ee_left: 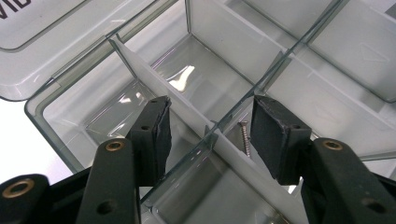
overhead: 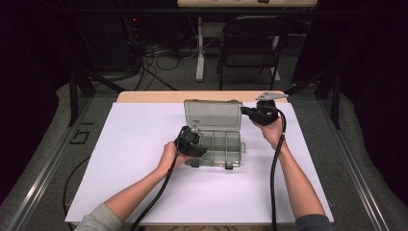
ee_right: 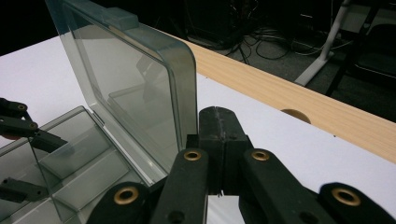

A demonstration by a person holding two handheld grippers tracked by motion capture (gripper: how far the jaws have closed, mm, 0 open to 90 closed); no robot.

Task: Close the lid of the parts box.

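While the left gripper's (ee_left: 210, 135) fingers straddle a divider (ee_left: 196, 114) half-spread, the right gripper's (ee_right: 218, 135) fingers press together beside the lid (ee_right: 135, 88).

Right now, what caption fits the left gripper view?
Left gripper open over the clear box, jaws either side of a divider, a screw lying in a compartment.

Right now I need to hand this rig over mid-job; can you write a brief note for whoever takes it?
Left gripper: jaws open, inside the clear compartment box, straddling a divider; nothing gripped.
Right gripper: jaws shut, empty, beside the raised lid at its right edge.
A single screw lies in a compartment between the left jaws.
Done: lid is up.
Left: probably picking the screw out; that's my guess.
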